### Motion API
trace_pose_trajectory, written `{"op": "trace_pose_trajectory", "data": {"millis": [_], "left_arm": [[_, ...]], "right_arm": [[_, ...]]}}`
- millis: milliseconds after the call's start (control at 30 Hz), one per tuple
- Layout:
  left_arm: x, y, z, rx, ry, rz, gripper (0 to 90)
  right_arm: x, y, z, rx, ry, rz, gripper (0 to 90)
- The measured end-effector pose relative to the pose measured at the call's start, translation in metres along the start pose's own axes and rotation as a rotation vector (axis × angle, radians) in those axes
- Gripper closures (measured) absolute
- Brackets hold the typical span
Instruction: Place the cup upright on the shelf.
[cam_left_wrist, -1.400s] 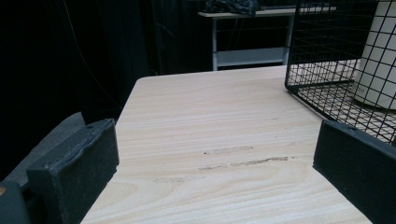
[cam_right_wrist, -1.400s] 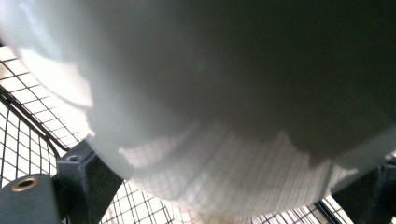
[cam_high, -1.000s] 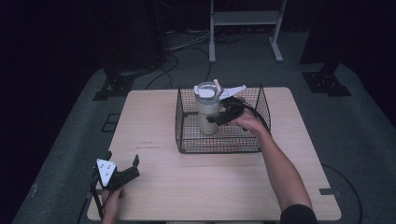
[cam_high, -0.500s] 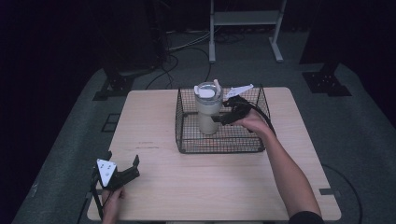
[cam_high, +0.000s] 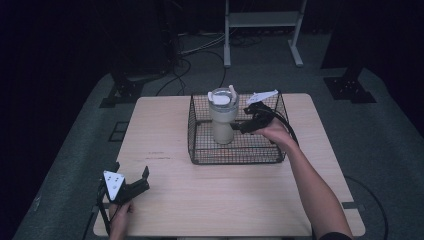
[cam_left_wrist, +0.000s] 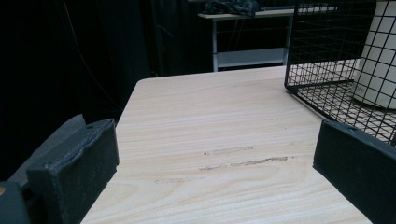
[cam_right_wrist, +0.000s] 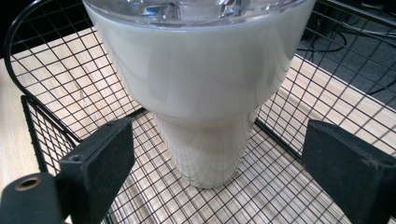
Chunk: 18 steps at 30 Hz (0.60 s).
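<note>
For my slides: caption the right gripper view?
Open right gripper facing a cream tumbler standing in a wire basket.

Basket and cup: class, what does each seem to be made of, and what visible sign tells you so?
Basket: thin black wire, probably coated metal, judging by its open square grid. Cup: cream body, smooth and glossy with soft reflections, likely plastic or painted metal; its clear lid looks plastic.

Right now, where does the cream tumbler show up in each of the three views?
High view: the cream tumbler stands upright in the left half of the wire basket, at centre.
Left gripper view: its side shows through the mesh at the far right edge.
Right gripper view: it looms at top centre, between the jaws.
Shared landmark: the wire basket.
</note>
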<state>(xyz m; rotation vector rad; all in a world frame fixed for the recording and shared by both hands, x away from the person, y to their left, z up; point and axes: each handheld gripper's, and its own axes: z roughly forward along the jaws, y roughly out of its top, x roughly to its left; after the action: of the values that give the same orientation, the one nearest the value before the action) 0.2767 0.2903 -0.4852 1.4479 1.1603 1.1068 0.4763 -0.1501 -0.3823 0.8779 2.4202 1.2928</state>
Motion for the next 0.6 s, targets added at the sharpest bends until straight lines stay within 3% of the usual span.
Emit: {"op": "trace_pose_trajectory", "data": {"millis": [600], "left_arm": [[0.0,0.0,0.0,0.001,0.0,0.001,0.0]], "right_arm": [[0.01,-0.003,-0.027,-0.01,-0.035,0.003,9.0]]}}
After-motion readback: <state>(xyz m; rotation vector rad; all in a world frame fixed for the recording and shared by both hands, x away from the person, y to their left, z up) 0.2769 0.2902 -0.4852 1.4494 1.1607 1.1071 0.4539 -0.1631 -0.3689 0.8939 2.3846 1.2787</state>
